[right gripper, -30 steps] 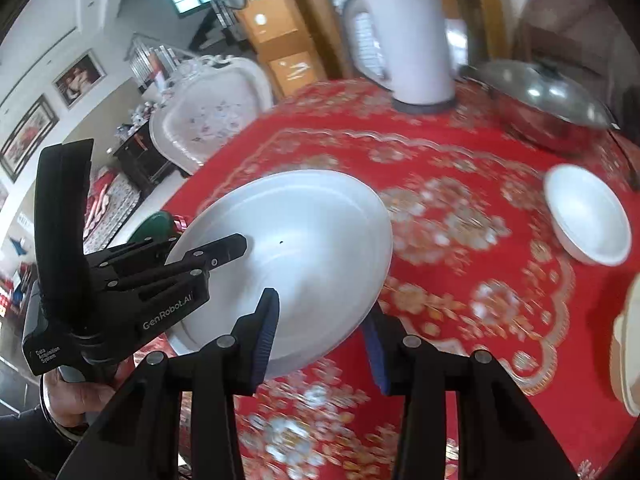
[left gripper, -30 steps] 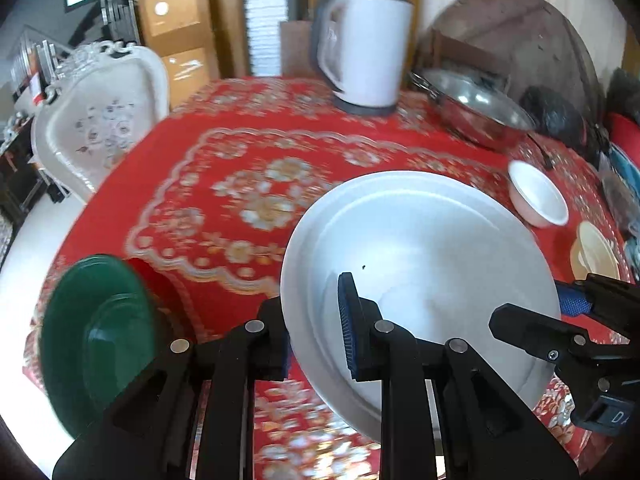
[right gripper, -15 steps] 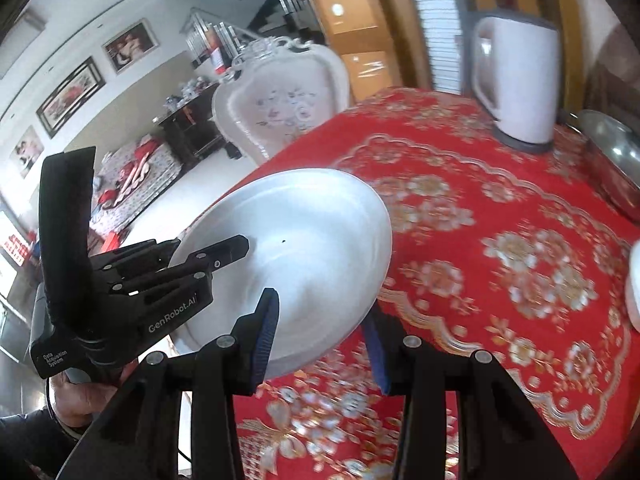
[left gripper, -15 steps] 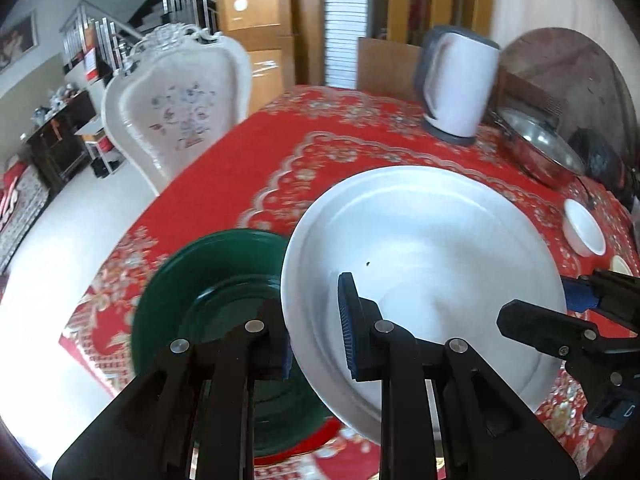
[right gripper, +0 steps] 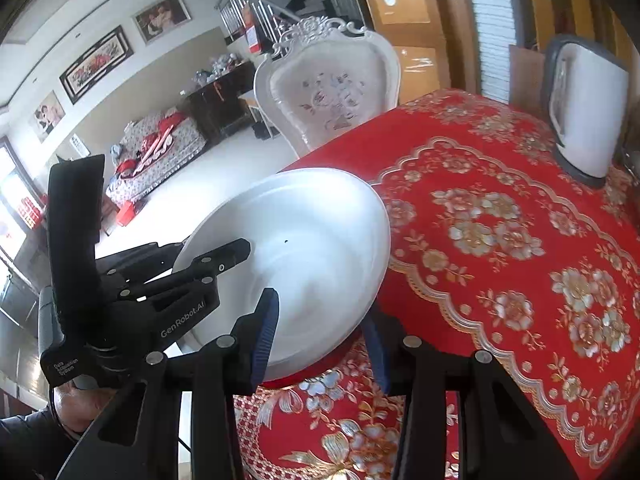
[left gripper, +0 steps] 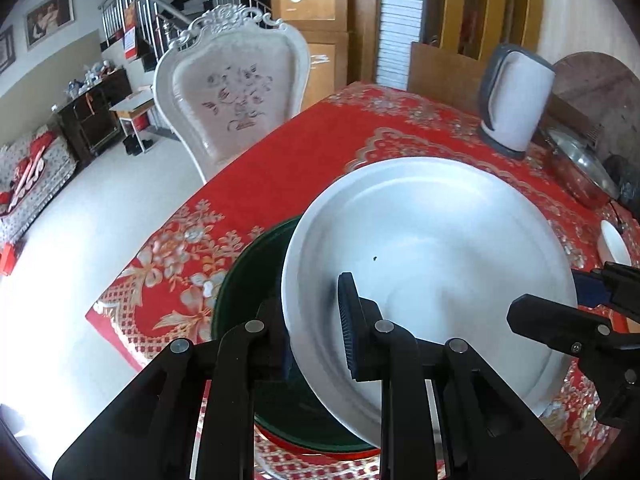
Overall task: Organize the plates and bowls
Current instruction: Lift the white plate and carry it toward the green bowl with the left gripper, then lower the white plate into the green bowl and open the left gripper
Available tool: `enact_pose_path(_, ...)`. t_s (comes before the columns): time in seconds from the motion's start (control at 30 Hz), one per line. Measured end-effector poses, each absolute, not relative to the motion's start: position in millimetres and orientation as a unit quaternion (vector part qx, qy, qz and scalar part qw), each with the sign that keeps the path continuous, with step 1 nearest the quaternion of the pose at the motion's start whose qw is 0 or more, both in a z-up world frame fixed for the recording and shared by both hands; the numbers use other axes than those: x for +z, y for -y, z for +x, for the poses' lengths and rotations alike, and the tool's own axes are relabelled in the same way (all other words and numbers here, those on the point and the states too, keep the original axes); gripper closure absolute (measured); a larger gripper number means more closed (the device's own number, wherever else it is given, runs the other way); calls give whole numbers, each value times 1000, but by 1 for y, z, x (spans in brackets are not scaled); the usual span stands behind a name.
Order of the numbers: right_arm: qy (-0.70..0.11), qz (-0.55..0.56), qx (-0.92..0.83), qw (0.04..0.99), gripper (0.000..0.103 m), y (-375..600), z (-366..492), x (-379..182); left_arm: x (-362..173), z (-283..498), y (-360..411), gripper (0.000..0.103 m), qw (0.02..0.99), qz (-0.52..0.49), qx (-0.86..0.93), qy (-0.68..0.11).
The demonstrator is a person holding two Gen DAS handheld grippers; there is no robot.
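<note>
- Carrying a large white plate (left gripper: 440,256) between two grippers, held above the near corner of the red-clothed worktop (left gripper: 320,148).
- Left gripper (left gripper: 316,328) closed partway onto the plate's near-left rim: one pad on top of the plate face, the other finger under the edge, lower centre of the left view.
- Right gripper (right gripper: 320,332) likewise clamped on the rim at the lower centre of the right view, one blue pad over the plate (right gripper: 304,248), the other below its edge.
- Sitting directly beneath and slightly left of the white plate: a green plate (left gripper: 248,280), flat on the worktop, showing only as a dark crescent at lower centre-left of the left view; hidden in the right view.
- Key relation: white plate tilted, left edge lower, overlapping the green one from above and offset to the right; probably needs a small shift left and a level descent to stack centred.
- Small white bowl (left gripper: 614,242) at the right edge, well apart; kettle (left gripper: 516,100) at upper right.
</note>
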State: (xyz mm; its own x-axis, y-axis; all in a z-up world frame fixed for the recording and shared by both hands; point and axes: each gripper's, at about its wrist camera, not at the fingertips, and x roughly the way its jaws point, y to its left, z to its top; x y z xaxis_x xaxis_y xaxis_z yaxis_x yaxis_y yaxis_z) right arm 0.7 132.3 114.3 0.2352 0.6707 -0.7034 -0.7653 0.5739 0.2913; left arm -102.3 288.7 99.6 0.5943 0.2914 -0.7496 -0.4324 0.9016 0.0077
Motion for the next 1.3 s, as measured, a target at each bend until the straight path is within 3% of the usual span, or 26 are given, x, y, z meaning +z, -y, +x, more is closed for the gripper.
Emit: enact_pose_path(1.3,-444,-100,437,776,59,-172,-5,88,53,-99,-315,81,869,-94,222,-433)
